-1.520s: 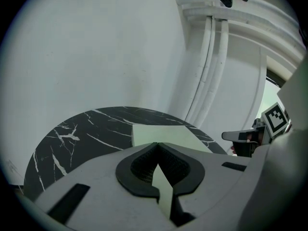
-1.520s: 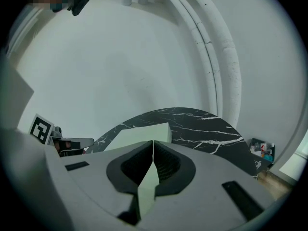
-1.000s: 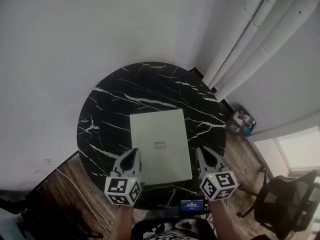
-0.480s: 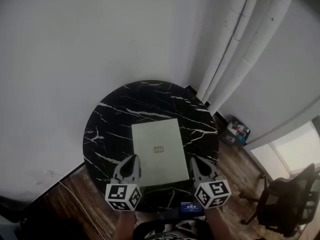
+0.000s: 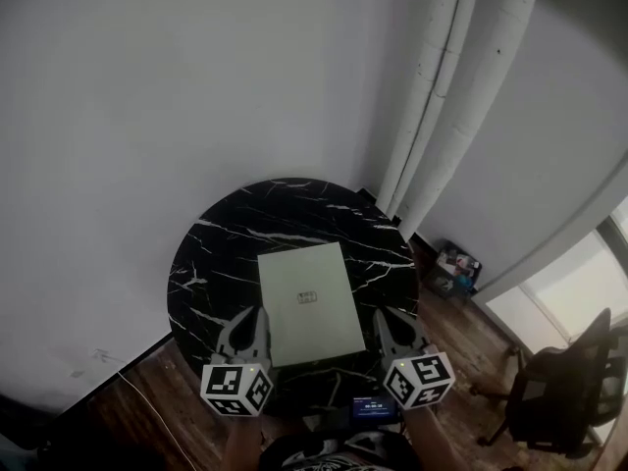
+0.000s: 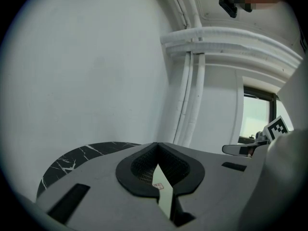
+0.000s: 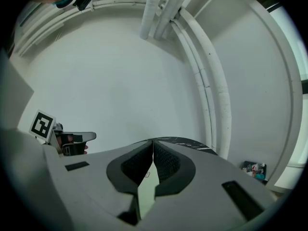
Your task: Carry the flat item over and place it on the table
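The flat item (image 5: 309,302), a pale green slab with a small label at its middle, lies on the round black marble table (image 5: 221,253). My left gripper (image 5: 257,312) hovers just off its near left corner, jaws shut and empty. My right gripper (image 5: 383,314) hangs by the near right corner, also shut with nothing in it. In the left gripper view the shut tips (image 6: 157,143) meet above a sliver of the item (image 6: 162,191) and the table (image 6: 72,160). The right gripper view shows the same: closed tips (image 7: 153,141) over the item (image 7: 144,191), with the table edge (image 7: 187,142) beyond.
White pipes (image 5: 432,96) run up the wall behind the table. A black office chair (image 5: 559,391) stands at the right on the wooden floor, and a small box of items (image 5: 451,263) sits by the wall. A small lit screen (image 5: 375,407) shows below the table's near edge.
The head view has risen and drawn back, so the table looks smaller and more wall shows. Both grippers stay shut beside the item's near corners. The item has not moved.
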Available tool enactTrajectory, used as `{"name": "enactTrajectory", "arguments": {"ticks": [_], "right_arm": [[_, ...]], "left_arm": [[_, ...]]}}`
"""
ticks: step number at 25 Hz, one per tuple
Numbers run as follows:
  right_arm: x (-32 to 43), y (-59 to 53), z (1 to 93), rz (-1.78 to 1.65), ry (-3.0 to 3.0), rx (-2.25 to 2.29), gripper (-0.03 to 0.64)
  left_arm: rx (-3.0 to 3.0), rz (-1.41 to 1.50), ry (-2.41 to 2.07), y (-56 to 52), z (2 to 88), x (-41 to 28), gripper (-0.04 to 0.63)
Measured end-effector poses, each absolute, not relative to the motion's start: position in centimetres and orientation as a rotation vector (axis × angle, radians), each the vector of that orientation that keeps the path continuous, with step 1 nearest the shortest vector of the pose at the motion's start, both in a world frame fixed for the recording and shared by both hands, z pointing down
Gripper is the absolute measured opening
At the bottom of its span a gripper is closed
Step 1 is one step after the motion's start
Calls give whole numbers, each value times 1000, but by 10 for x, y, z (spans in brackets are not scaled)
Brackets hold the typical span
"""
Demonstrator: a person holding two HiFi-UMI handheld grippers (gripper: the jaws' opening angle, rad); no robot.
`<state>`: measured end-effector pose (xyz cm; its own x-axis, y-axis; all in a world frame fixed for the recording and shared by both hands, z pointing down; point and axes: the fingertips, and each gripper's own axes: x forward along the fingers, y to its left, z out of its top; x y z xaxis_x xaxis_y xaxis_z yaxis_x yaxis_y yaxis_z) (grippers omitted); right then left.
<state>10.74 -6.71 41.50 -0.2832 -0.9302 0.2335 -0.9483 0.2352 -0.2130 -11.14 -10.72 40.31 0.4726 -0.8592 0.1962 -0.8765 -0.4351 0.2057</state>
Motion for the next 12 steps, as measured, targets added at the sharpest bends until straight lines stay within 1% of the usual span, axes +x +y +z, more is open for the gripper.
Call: {"name": "enactTrajectory", "arguments": {"ticks": [7, 12], "right_arm": [[102, -58, 404, 468, -2459, 1854, 18], [96, -57, 401, 457, -2473, 1848, 18]], "left_arm": [[2495, 88, -1469, -96, 393, -106, 14], [2493, 100, -1491, -93, 391, -116, 14]]}}
